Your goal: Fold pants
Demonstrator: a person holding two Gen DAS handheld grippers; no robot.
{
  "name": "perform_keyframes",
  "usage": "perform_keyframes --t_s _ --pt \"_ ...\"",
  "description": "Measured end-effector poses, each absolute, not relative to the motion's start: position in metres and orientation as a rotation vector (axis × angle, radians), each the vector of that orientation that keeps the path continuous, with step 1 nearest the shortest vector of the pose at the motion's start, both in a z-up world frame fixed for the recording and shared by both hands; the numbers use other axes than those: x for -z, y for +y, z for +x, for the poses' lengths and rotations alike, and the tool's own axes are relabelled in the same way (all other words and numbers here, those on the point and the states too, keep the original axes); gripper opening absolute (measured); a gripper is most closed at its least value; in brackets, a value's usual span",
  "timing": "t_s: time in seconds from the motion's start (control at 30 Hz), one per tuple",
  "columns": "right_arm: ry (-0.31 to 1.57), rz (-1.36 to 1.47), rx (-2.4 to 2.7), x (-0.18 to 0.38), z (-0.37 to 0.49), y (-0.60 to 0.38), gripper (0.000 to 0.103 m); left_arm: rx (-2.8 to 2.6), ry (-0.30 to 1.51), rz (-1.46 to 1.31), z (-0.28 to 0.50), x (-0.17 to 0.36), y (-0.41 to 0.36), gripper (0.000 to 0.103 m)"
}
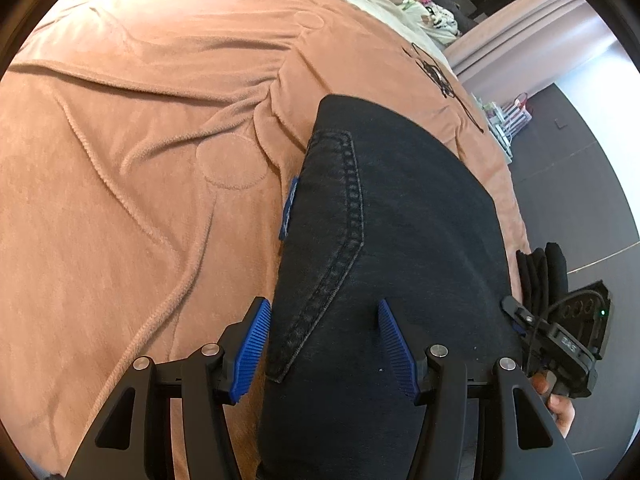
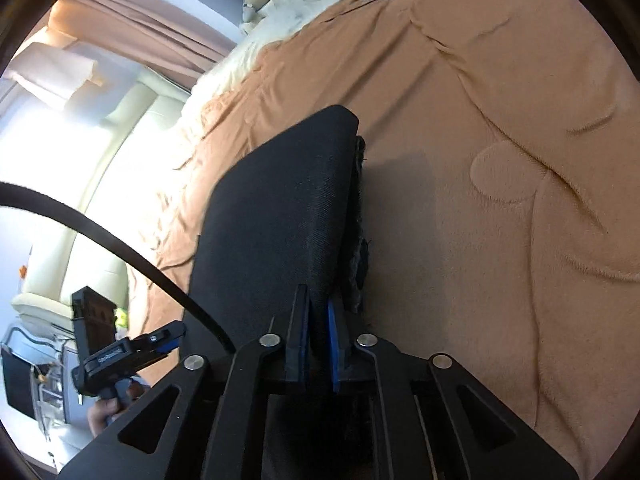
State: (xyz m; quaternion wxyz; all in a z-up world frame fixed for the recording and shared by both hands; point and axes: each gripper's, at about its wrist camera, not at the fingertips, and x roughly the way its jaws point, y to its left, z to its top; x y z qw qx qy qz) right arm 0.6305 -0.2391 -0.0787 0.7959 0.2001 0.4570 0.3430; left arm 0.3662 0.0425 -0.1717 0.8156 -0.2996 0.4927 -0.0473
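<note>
Black denim pants (image 1: 384, 240), folded into a long slab with stitched pocket seam, lying on plush tan blanket (image 1: 140, 160), long axis toward twelve o'clock. Left gripper (image 1: 320, 344) half open, straddling the fabric edge; right gripper (image 2: 319, 340) pinching the fold.

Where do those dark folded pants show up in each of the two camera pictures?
Left wrist view: the dark pants fill the centre and lower right, stitched pocket facing up, running under the camera.
Right wrist view: the pants stand in the centre, their near edge pinched in the right hand-held gripper.
Shared landmark: the tan blanket under the pants.
</note>
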Motion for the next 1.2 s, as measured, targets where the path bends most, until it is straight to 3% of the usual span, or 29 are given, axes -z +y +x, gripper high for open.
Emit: perform_keyframes --t_s 0.03,0.07,0.1,0.13,0.43,0.73,0.8,0.87,1.0,1.07,1.2 --pt "0.971 0.428 -0.744 0.077 0.63 -0.241 0.027 0.1 1.048 -0.644 0.367 0.172 0.044 0.059" --pt "0.957 0.424 -0.746 0.075 0.629 -0.243 0.052 0.1 1.046 -0.649 0.368 0.173 0.046 0.059" --pt "0.945 0.421 -0.744 0.074 0.629 -0.248 0.07 0.101 1.045 -0.653 0.37 0.173 0.047 0.059" --pt "0.941 0.417 -0.748 0.075 0.629 -0.25 0.072 0.101 1.046 -0.656 0.37 0.174 0.047 0.059" --pt "1.109 0.449 -0.842 0.122 0.658 -0.243 0.072 0.119 1.06 -0.681 0.377 0.185 0.047 0.059" --pt "1.121 0.453 -0.945 0.129 0.679 -0.22 0.07 0.151 1.083 -0.742 0.363 0.194 0.042 0.059" --pt "1.131 0.469 -0.979 0.132 0.685 -0.216 0.057 0.148 1.081 -0.743 0.361 0.194 0.041 0.059" --pt "1.135 0.471 -0.99 0.137 0.69 -0.215 0.051 0.145 1.077 -0.737 0.36 0.193 0.04 0.057" --pt "1.095 0.439 -1.01 0.127 0.691 -0.223 0.031 0.149 1.05 -0.728 0.356 0.186 0.042 0.047" --pt "1.082 0.427 -1.017 0.123 0.687 -0.223 0.026 0.165 1.033 -0.741 0.353 0.184 0.045 0.043" --pt "1.064 0.39 -1.006 0.12 0.682 -0.221 0.026 0.179 1.03 -0.746 0.353 0.184 0.048 0.042"
